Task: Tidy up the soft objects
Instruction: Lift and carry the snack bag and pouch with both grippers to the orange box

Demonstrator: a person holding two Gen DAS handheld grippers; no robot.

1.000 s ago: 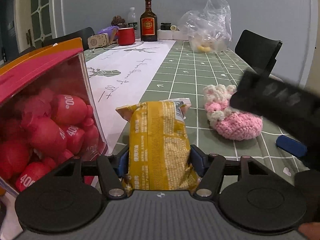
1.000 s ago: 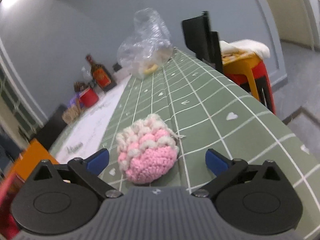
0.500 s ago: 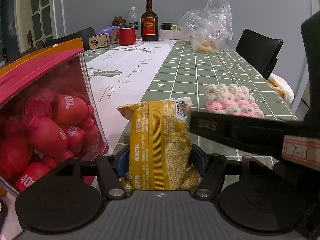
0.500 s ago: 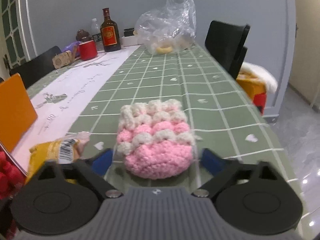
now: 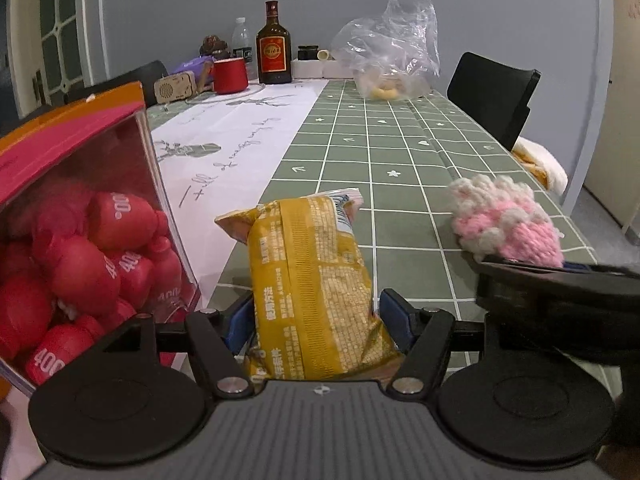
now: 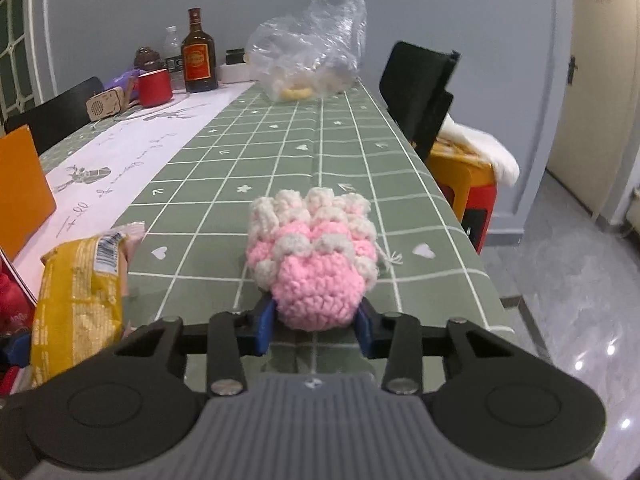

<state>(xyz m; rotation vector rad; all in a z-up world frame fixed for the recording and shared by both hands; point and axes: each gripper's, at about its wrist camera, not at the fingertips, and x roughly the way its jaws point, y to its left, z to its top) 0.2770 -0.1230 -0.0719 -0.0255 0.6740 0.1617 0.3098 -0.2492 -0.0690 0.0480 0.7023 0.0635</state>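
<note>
Green checked tablecloth (image 5: 400, 148) under grey walls, white printed runner (image 5: 248, 136) along one side. Left gripper (image 5: 316, 316) clamped on yellow snack packet (image 5: 312, 280), small print too fine to read, lower end hidden by gripper body. Right gripper (image 6: 316, 322) closing around pink and cream crochet piece (image 6: 316, 264), blue pads touching both flanks. Clear-fronted box (image 5: 72, 216) cut off at left, red bottles (image 5: 80, 272) inside marked "400". Bottle (image 5: 273, 46) label illegible.
</note>
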